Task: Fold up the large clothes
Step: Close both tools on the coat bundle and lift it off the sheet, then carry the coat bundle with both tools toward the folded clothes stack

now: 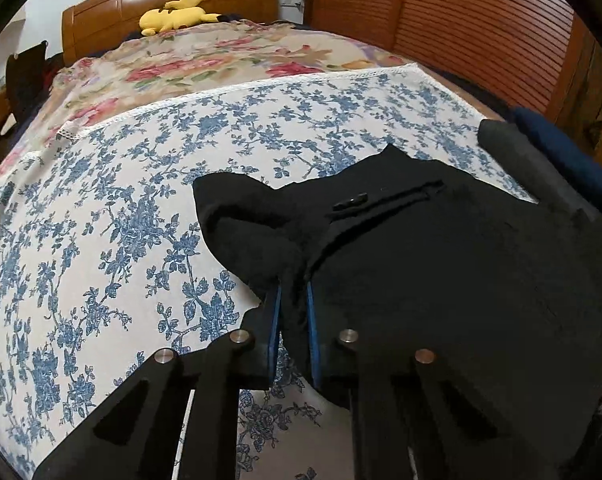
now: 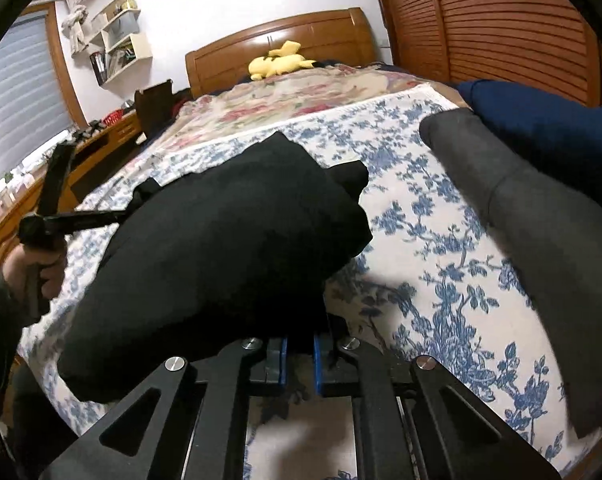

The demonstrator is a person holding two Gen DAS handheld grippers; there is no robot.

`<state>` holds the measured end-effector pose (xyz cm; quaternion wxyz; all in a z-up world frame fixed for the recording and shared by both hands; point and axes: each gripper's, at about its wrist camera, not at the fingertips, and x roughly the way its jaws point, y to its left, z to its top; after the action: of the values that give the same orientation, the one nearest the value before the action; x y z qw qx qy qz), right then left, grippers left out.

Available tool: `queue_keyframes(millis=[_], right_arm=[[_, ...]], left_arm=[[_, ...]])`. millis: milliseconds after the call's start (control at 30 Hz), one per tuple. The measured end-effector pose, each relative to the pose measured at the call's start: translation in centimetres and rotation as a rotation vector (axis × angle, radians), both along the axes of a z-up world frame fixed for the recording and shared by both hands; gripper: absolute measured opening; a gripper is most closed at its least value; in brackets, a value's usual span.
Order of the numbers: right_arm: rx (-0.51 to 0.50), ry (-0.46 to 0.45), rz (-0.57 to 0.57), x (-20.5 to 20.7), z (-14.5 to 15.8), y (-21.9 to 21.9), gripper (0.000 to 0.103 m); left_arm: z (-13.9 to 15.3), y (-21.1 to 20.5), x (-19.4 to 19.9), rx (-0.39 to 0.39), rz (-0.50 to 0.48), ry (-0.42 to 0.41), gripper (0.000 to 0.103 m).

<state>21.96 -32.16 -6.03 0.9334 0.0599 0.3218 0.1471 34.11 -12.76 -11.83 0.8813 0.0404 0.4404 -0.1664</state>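
A black garment lies bunched on the blue-flowered sheet of the bed, toward its right side. The left gripper is clamped on a fold of the garment's edge, cloth pinched between its blue pads. The right gripper is clamped on another part of the same black garment, which bulges up to its left. A hand holds the left gripper's handle. A grey garment and a dark blue one lie at the bed's right edge. A yellow plush toy rests by the headboard.
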Motion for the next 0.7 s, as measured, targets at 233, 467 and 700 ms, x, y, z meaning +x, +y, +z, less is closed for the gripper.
queue_keyframes(millis=[233, 467, 700], right_arm=[[0.029, 0.046, -0.031, 1.1, -1.1, -0.1, 0.026], [0.053, 0.109, -0.026, 2.6, -2.0, 0.3, 0.030], [0.036, 0.045, 0.016, 2.1, -0.4, 0.5, 0.012]], left_arm=[[-1.1, 0.1, 1.1, -0.009, 0.054, 0.046, 0.025], [-1.8, 0.8, 1.6, -0.028, 0.090, 0.034, 0.044], [-0.8, 0.6, 0.7, -0.058, 0.038, 0.016, 0.011]])
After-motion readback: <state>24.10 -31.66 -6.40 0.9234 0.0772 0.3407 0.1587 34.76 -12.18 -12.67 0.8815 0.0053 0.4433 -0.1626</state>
